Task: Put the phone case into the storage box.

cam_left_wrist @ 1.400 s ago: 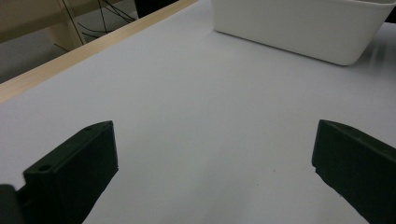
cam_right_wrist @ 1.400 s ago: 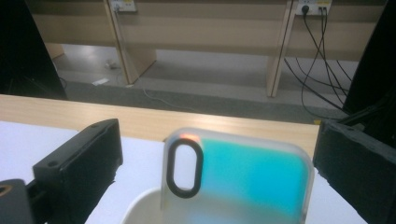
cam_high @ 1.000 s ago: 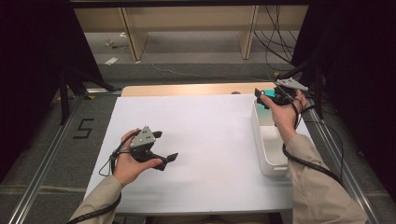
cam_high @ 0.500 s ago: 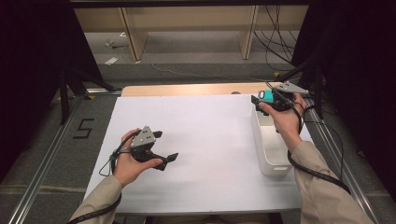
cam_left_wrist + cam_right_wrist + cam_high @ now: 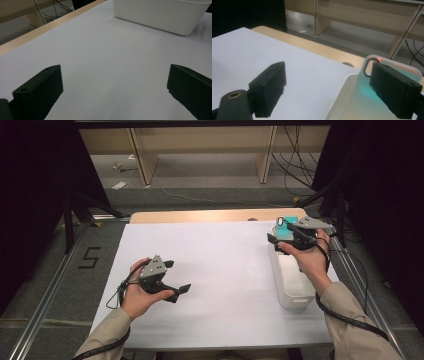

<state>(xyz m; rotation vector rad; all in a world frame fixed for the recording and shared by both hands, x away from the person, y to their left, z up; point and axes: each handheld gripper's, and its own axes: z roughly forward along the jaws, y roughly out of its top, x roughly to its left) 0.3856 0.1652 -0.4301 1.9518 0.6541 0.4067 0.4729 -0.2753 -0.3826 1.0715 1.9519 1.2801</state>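
We've got wide open white table point(image 5: 220, 265) between the two hands, nothing lying across the middle. On the right edge stands the white bin point(image 5: 292, 287), its walls blocking any low sweep there. A teal-lidded container point(image 5: 286, 227) sits at the bin's far end, just beside the right gripper point(image 5: 281, 241).

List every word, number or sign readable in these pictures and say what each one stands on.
"5": a single dark numeral marked on the grey floor left of the white-covered table.
No lettering shows on the white plastic bin, on the teal object at its far end, or on the grippers.
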